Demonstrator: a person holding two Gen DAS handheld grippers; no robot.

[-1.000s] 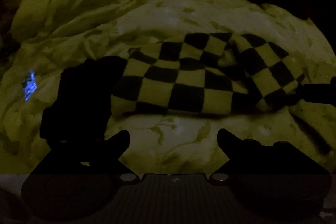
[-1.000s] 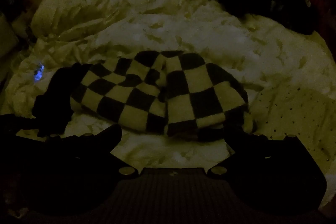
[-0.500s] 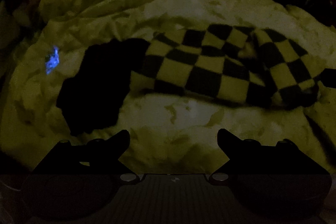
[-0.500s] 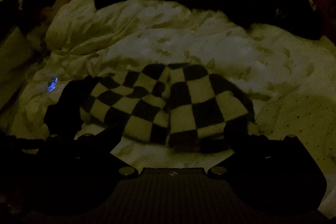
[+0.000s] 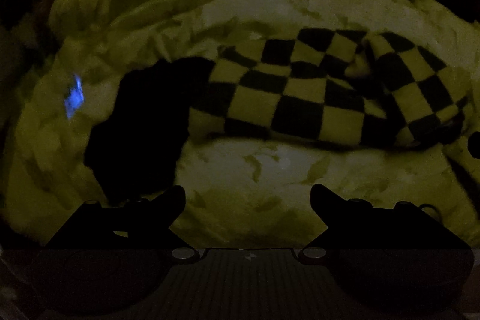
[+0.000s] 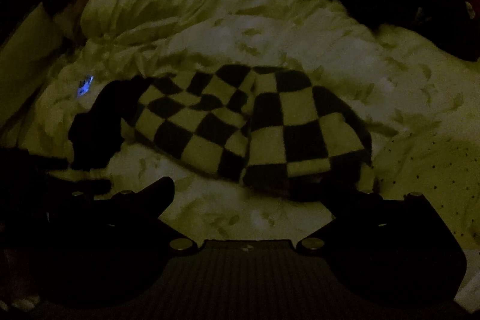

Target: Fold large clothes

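Checked garment (image 6: 246,128) lying bunched on duvet (image 6: 240,20): looking soft, limp, light. Grip hem at 5 o'clock. Left gripper (image 5: 247,194), right gripper (image 6: 247,188) both gaping, empty.

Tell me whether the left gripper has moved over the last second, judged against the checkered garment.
Yes. In the left wrist view the black-and-cream checkered garment slid right and farther from the left gripper, so it moved left and back.

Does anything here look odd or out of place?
Mostly the darkness. The checkered garment lies bunched and unevenly folded on the rumpled bedding, and a small blue glow shines beside it; what it is cannot be told.
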